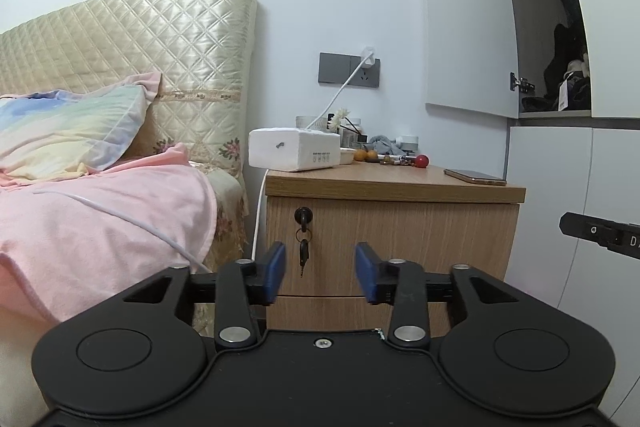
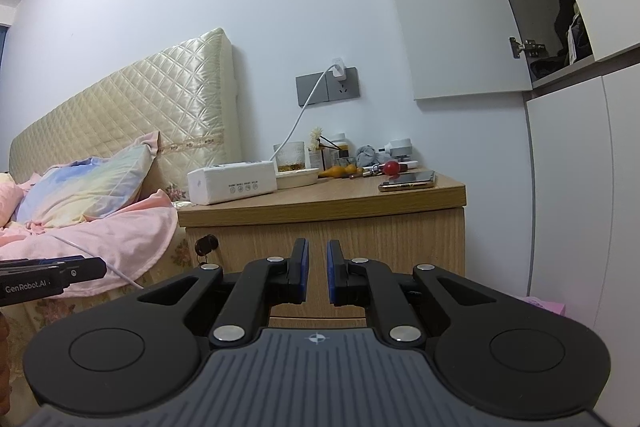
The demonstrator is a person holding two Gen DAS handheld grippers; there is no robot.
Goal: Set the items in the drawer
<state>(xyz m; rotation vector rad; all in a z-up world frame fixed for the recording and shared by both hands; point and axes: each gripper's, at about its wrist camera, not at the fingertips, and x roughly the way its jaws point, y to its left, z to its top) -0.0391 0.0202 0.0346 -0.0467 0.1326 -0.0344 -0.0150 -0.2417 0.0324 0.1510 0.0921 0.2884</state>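
In the left wrist view, the left gripper (image 1: 320, 273) is sitting at lower centre with its jaws spread apart and nothing between them, facing the closed drawer (image 1: 392, 247) of the wooden nightstand (image 1: 400, 187) at mid-frame. A phone (image 1: 475, 177) is lying on the top's right end and a tissue box (image 1: 294, 149) on its left.

In the right wrist view, the right gripper (image 2: 317, 269) is sitting at lower centre, jaws narrowly parted and holding nothing, before the drawer (image 2: 400, 247). The phone (image 2: 408, 181) is lying right of centre.

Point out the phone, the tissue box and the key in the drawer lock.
phone (image 2: 408, 180), right wrist view, screen middle.
tissue box (image 1: 294, 151), left wrist view, front face.
key (image 1: 303, 216), left wrist view, head in lock.
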